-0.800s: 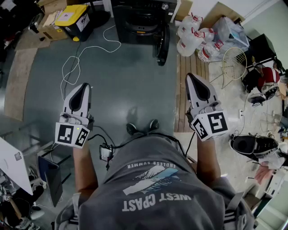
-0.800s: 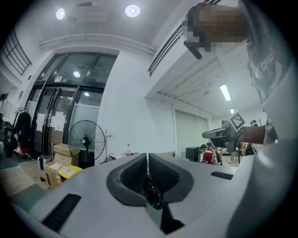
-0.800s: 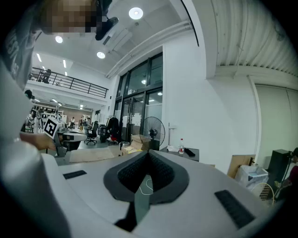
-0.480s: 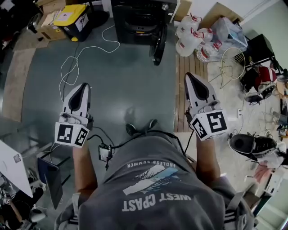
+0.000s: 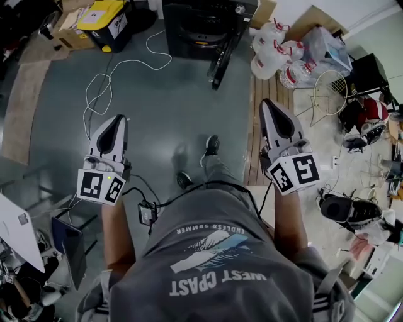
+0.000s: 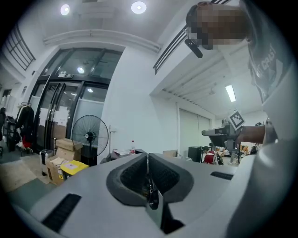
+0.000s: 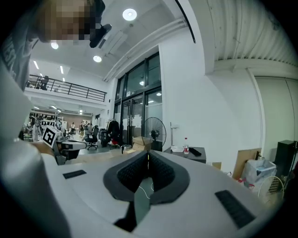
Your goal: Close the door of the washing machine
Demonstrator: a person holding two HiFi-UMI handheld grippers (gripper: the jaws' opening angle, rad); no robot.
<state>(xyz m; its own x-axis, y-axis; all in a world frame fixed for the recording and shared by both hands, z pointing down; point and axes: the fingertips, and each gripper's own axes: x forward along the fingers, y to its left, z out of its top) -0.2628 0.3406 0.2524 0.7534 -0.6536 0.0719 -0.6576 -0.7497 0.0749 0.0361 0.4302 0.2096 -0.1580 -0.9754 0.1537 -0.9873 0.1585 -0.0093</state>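
The black washing machine (image 5: 208, 22) stands at the top centre of the head view. Its round door (image 5: 221, 55) hangs open toward the right front, edge-on to me. My left gripper (image 5: 117, 121) is held level over the grey floor, well short of the machine and to its left, jaws shut with nothing between them. My right gripper (image 5: 271, 105) is held out on the right, also shut and empty, a good way short of the door. In the left gripper view the pads (image 6: 139, 173) meet in a closed line; the right gripper view shows its pads (image 7: 158, 173) closed too.
A yellow-lidded black bin (image 5: 104, 17) and cardboard boxes sit left of the machine. A white cable (image 5: 104, 88) loops across the floor. Water jugs (image 5: 274, 47), a wire basket (image 5: 327, 88) and clutter crowd the right side. A standing fan (image 6: 89, 135) is by the glass doors.
The person has stepped forward, one foot now ahead of the other, and the washing machine sits slightly nearer in the head view. Both grippers stay shut and held the same way.
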